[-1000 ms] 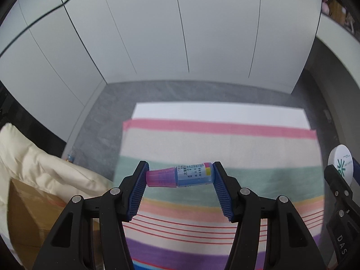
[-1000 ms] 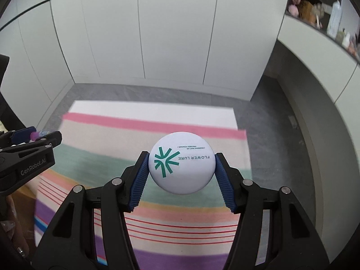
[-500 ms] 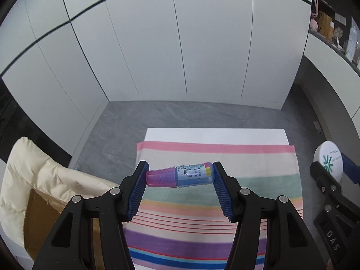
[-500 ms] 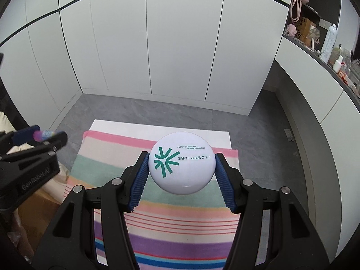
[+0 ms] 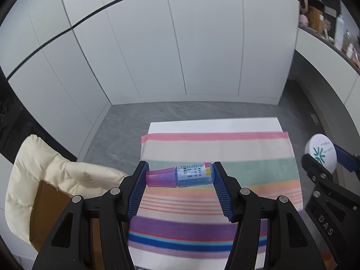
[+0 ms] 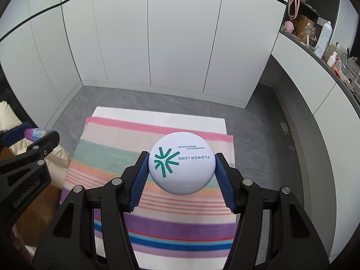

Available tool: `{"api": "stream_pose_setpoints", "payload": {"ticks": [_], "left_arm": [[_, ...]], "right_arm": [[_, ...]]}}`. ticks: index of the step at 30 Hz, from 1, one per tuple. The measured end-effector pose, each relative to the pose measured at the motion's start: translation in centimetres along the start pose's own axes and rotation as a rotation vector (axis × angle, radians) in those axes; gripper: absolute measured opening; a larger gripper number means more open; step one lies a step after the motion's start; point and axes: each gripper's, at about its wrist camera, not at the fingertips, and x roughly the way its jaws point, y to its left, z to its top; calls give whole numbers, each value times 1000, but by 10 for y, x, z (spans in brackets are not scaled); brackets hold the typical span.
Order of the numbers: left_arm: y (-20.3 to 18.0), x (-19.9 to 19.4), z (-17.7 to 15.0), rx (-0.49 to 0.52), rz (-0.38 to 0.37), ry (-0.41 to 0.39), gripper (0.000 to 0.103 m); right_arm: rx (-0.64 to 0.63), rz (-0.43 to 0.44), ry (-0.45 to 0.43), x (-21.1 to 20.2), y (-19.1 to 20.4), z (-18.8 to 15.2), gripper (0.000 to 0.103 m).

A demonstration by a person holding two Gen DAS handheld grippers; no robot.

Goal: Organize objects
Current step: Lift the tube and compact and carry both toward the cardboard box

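Tongs on the left (image 5: 180, 177) are clamped endwise on a small bottle (image 5: 182, 176); the right tongs (image 6: 181, 166) pinch a round compact (image 6: 181, 163), whose smooth curved rim could be squeezed out high above the striped bench (image 6: 157, 202).

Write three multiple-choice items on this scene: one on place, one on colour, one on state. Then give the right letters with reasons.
1. Where does the small blue bottle with the pink cap lie?
A. on the striped cloth
B. crosswise between the left gripper's blue pads
C. on the cardboard box

2. What colour is the logo on the round white powder compact?
A. teal green
B. red
C. black

3. How is the right gripper?
A. open and empty
B. shut on the compact
C. lying on the floor

Answers:
1 B: the left gripper clamps the bottle end to end, above the striped cloth.
2 A: the star mark and lettering are teal.
3 B: both pads press against the compact's rim.
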Motion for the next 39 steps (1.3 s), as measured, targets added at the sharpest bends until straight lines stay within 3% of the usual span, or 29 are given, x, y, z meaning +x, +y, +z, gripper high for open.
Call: {"api": "stream_pose_setpoints", "payload": {"ticks": [8, 20, 28, 39], "left_arm": [[1, -34, -37, 33, -39, 27, 59], [11, -98, -97, 108, -92, 6, 59], [23, -116, -138, 134, -78, -2, 59], [29, -123, -179, 151, -117, 25, 59]], "right_arm": [[3, 30, 5, -37, 5, -41, 60], [18, 40, 3, -97, 10, -99, 60], [-3, 49, 50, -111, 16, -145, 60], [-37, 57, 103, -120, 31, -195, 60]]}}
